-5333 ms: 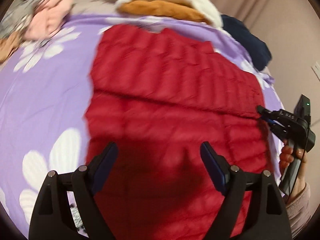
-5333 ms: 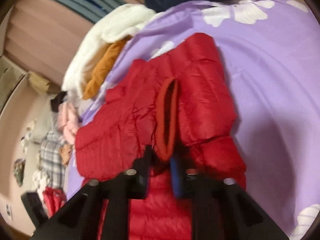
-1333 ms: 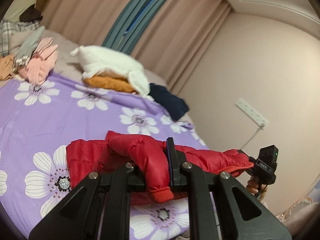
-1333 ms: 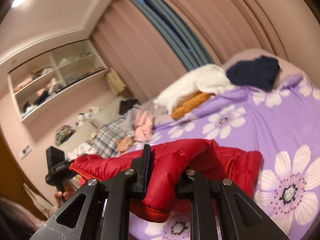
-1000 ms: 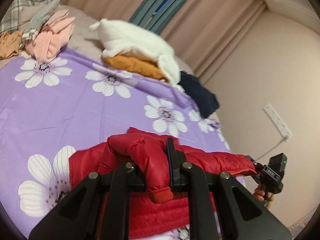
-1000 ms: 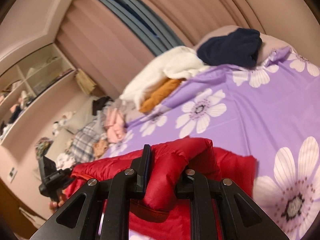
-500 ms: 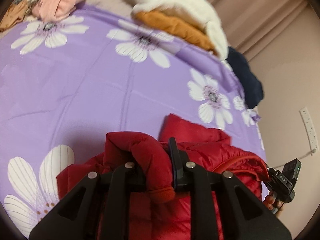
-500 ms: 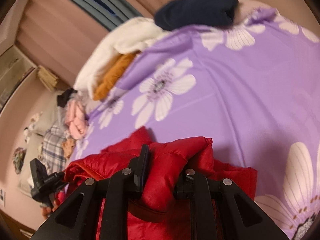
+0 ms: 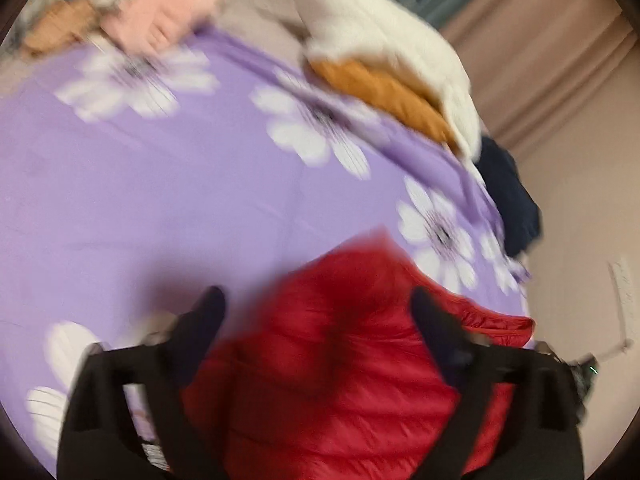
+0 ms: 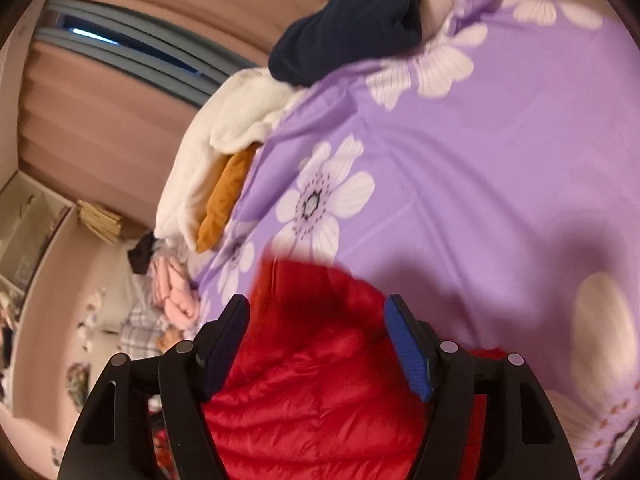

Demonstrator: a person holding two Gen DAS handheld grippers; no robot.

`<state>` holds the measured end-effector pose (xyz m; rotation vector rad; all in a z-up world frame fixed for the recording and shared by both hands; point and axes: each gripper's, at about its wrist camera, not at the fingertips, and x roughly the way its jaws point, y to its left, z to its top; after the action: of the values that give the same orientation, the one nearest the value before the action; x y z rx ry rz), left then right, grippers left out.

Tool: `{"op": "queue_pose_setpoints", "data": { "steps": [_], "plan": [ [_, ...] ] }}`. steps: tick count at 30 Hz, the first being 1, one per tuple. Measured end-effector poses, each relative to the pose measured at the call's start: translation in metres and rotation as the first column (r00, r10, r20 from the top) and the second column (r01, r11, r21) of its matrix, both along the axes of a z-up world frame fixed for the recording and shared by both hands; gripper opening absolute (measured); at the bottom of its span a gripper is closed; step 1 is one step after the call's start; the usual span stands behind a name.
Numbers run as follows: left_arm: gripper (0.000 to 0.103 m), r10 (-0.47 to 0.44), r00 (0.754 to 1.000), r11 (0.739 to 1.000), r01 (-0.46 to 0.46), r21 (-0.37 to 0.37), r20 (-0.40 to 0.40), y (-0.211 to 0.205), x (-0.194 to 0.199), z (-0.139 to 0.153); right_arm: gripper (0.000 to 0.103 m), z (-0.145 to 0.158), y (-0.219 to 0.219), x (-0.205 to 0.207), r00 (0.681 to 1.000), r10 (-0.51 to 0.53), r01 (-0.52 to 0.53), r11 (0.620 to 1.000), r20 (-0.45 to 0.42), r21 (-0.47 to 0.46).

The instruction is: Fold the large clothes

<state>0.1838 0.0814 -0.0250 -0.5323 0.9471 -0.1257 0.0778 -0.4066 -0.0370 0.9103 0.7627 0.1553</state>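
Observation:
A red quilted puffer jacket [image 9: 352, 360] lies folded on the purple flowered bedspread [image 9: 160, 184]. My left gripper [image 9: 316, 304] is open and empty just above the jacket, its fingers spread to either side of the fold. The left wrist view is blurred. My right gripper [image 10: 316, 312] is also open and empty above the jacket [image 10: 312, 392], with the blue pad of its right finger [image 10: 408, 356] showing. The jacket's lower part is hidden behind both grippers.
A white fleece over an orange garment [image 9: 384, 80] lies at the far edge of the bed. A dark navy garment [image 9: 508, 200] lies at the far right corner, pink clothes [image 9: 168, 12] at the far left. Curtains and a wall stand behind the bed.
Both grippers were shut on the red jacket half a second ago. Both have opened and let it go, and the jacket now rests folded on the bedspread.

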Motion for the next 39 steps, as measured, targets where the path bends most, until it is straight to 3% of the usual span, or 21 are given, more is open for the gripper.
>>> {"op": "queue_pose_setpoints", "data": {
  "steps": [3, 7, 10, 13, 16, 17, 20, 24, 29, 35, 39],
  "plan": [
    [0.096, -0.008, 1.000, 1.000, 0.008, -0.021, 0.026, 0.010, -0.010, 0.013, 0.070, 0.017, 0.003, -0.014, 0.999, 0.002, 0.000, 0.998, 0.033, -0.063],
    [0.095, -0.083, 0.995, 0.992, 0.078, 0.102, 0.048, -0.006, -0.040, 0.025, 0.070, 0.036, 0.029, -0.033, 0.996, 0.066, -0.050, 0.970, 0.063, -0.237],
    [0.095, -0.150, 0.987, 0.972, 0.137, 0.193, 0.054, -0.026, -0.067, 0.024, 0.070, 0.045, 0.060, -0.053, 0.988, 0.137, -0.097, 0.897, 0.064, -0.431],
    [0.095, -0.211, 0.976, 0.945, 0.189, 0.267, 0.056, -0.049, -0.095, 0.018, 0.070, 0.045, 0.094, -0.075, 0.979, 0.195, -0.121, 0.777, 0.053, -0.618],
    [0.091, -0.267, 0.962, 0.907, 0.228, 0.354, 0.065, -0.075, -0.121, 0.011, 0.070, 0.041, 0.116, -0.093, 0.971, 0.237, -0.138, 0.694, 0.042, -0.706],
    [0.089, -0.285, 0.956, 0.894, 0.239, 0.379, 0.069, -0.083, -0.129, 0.009, 0.070, 0.038, 0.120, -0.096, 0.968, 0.247, -0.143, 0.683, 0.041, -0.717],
    [0.083, -0.325, 0.941, 0.872, 0.260, 0.415, 0.092, -0.098, -0.145, 0.004, 0.069, 0.029, 0.129, -0.104, 0.956, 0.292, -0.178, 0.676, 0.038, -0.715],
    [0.066, -0.361, 0.931, 0.844, 0.298, 0.446, 0.060, -0.114, -0.149, -0.017, 0.070, 0.005, 0.138, -0.099, 0.957, 0.290, -0.207, 0.653, -0.012, -0.729],
    [0.067, -0.376, 0.927, 0.819, 0.339, 0.463, -0.016, -0.120, -0.141, -0.055, 0.069, -0.038, 0.136, -0.082, 0.951, 0.288, -0.280, 0.665, -0.108, -0.692],
    [0.068, -0.376, 0.926, 0.825, 0.348, 0.446, -0.028, -0.118, -0.135, -0.064, 0.069, -0.043, 0.137, -0.076, 0.948, 0.292, -0.298, 0.664, -0.129, -0.686],
    [0.066, -0.349, 0.937, 0.854, 0.326, 0.404, -0.018, -0.110, -0.143, -0.050, 0.069, -0.025, 0.134, -0.086, 0.949, 0.289, -0.297, 0.678, -0.127, -0.672]
  ]
}}
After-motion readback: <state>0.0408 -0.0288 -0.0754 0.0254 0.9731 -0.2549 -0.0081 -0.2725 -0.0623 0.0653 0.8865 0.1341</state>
